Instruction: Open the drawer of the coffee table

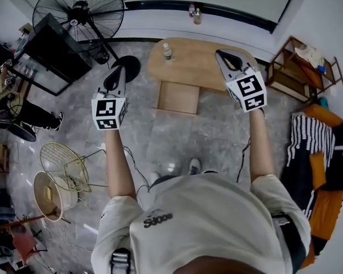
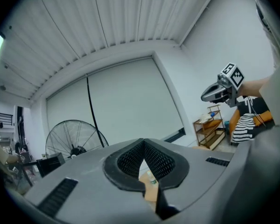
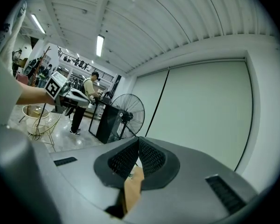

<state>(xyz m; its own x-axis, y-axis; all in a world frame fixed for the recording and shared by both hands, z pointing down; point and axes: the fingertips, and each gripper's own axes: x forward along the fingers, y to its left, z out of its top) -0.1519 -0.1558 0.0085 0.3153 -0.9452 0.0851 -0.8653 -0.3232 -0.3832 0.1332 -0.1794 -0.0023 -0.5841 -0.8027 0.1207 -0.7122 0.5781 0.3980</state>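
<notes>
Head view: left gripper (image 1: 120, 68) and right gripper (image 1: 219, 53) are held out above the grey floor (image 1: 217, 136), towards the oval light-wood coffee table (image 1: 188, 67). Its rectangular drawer (image 1: 179, 97) faces the person, and a clear bottle (image 1: 167, 52) stands on the surface.
Left gripper view: fingers (image 2: 130, 160) pressed together, nothing between them.
Right gripper view: fingers (image 3: 151, 158) together, empty.

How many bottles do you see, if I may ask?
3: one bottle on the coffee table's left part; a second bottle and third bottle together beyond it. Others may be hidden.
</notes>
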